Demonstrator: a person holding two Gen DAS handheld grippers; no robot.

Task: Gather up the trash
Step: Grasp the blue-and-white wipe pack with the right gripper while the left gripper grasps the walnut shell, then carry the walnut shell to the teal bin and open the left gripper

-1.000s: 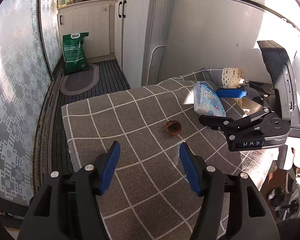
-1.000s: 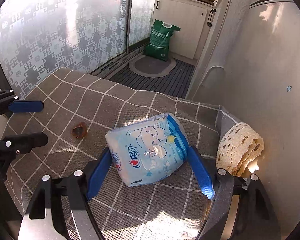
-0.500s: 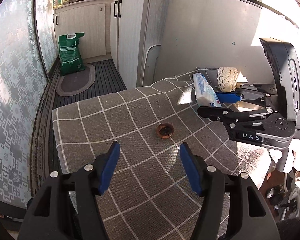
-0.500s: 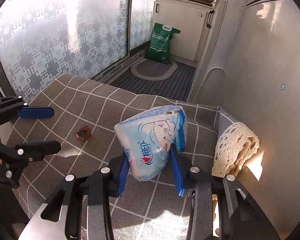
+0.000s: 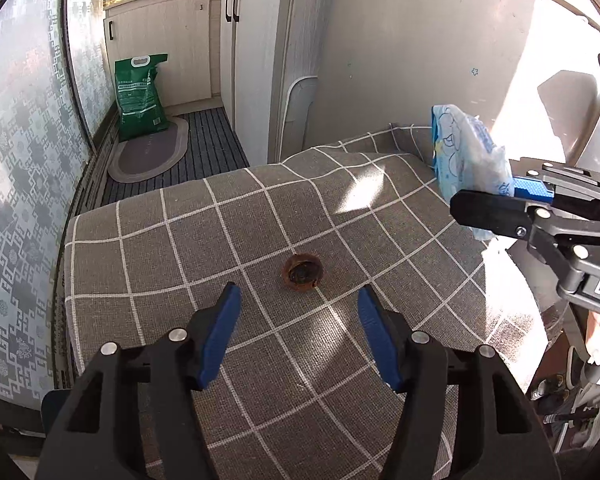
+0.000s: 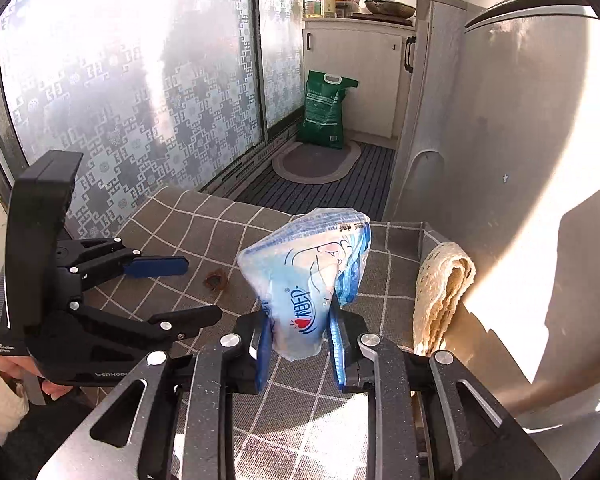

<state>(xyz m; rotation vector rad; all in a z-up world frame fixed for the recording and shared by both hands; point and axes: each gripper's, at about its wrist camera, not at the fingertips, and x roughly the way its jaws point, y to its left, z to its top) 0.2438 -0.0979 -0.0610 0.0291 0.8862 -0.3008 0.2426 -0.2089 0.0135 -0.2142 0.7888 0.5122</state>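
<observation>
Trash in hand: my right gripper [image 6: 298, 344], jaws closing, pinches the blue wet-wipe packet [image 6: 306, 276] clear of the checked cloth [image 5: 172, 240]. My left gripper [image 5: 298, 332] hangs half-open and empty before the brown shell [image 5: 302, 272]; next, I judge, it must straddle and pinch it.

Background features. Checked cloth [image 5: 260, 240], grey with white grid lines, covers the counter. Folded lace cloth [image 6: 440, 292], cream, drapes over the counter's far right corner, against the white wall [image 6: 500, 120]. Green bag [image 5: 140, 96] stands upright on the slatted floor [image 5: 216, 144] at the cabinet [image 5: 160, 48], touching the far end of an oval mat [image 5: 148, 156]. Frosted patterned window [image 6: 120, 80] runs along the left. Pan [image 6: 390, 8] and bottles [image 6: 332, 0] sit on the cabinet top.
</observation>
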